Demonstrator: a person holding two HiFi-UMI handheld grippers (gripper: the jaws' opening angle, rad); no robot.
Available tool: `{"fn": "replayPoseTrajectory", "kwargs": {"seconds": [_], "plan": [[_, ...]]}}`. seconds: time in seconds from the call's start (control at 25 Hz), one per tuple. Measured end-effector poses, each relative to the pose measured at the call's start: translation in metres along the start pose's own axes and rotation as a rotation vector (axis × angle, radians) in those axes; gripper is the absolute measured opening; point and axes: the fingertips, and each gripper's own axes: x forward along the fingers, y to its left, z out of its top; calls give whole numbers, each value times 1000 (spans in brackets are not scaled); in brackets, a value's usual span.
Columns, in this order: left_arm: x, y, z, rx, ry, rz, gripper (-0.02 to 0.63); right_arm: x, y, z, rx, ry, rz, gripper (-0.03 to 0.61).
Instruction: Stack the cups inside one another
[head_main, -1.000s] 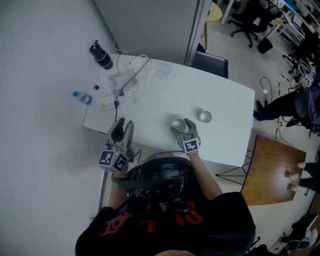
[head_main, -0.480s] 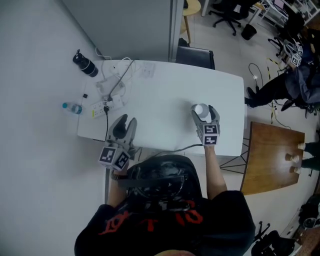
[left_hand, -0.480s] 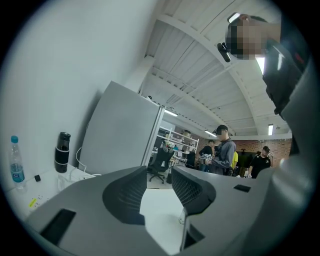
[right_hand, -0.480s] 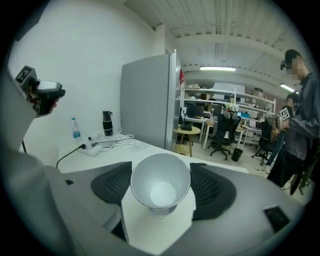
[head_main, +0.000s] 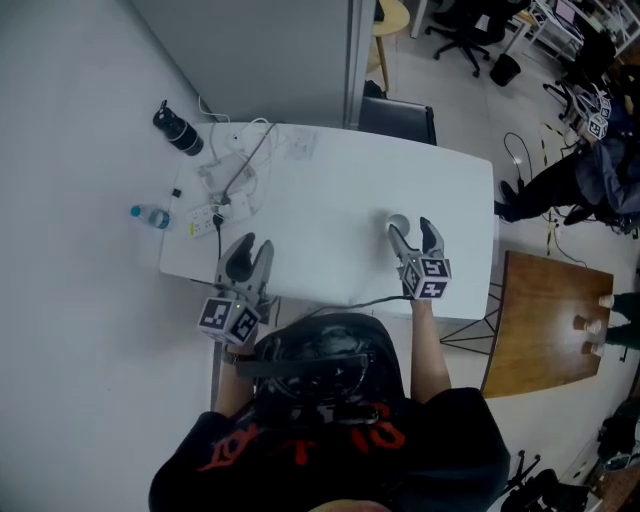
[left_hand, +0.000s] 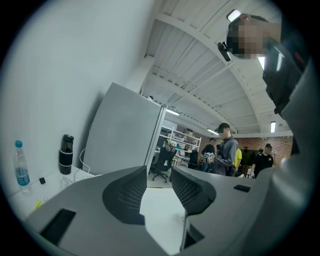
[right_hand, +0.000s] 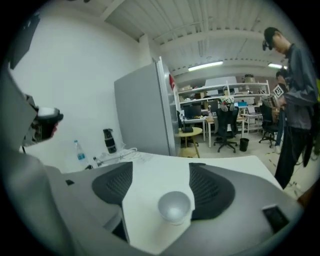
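Note:
A silver cup (head_main: 398, 222) stands on the white table (head_main: 320, 210) near its right front part. It is the only cup spot I can see. My right gripper (head_main: 410, 229) is open around it. In the right gripper view the cup (right_hand: 174, 206) sits low between the jaws, close to the right pad (right_hand: 210, 190), with bare table showing on its left side. My left gripper (head_main: 250, 246) hovers at the table's front left edge. Its jaws (left_hand: 159, 182) stand a little apart with nothing between them.
A black bottle (head_main: 176, 130), a water bottle (head_main: 150, 216) and a power strip with cables (head_main: 225, 195) lie at the table's left end. A dark chair (head_main: 398, 118) stands behind the table. A wooden table (head_main: 545, 330) and people are off to the right.
A second ago two cups stood apart and my right gripper was at the left one. It has moved right to where the other cup stood; now cups show at one spot only. The left gripper has barely moved.

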Motion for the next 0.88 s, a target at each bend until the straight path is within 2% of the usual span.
{"fn": "replayPoseTrajectory", "kwargs": {"seconds": [0.08,0.12,0.2,0.36,0.52,0.88], "plan": [[2,-5,-1,6,8,-12,161,-18,19,17,93,-71,74,314],[3,-8,0,8,9,-20,161,-26,29,26,126,-102,105,263],[5,-17,4,14,7,-39,161,-41,50,45,135,-148,143,25],[13,-33,16,42,1,-76,161,-58,87,82,107,-217,222,8],[18,-40,18,43,-1,-106,160,-69,104,107,57,-258,239,6],[17,-40,13,29,11,-111,158,-82,106,113,42,-272,232,5]]}}
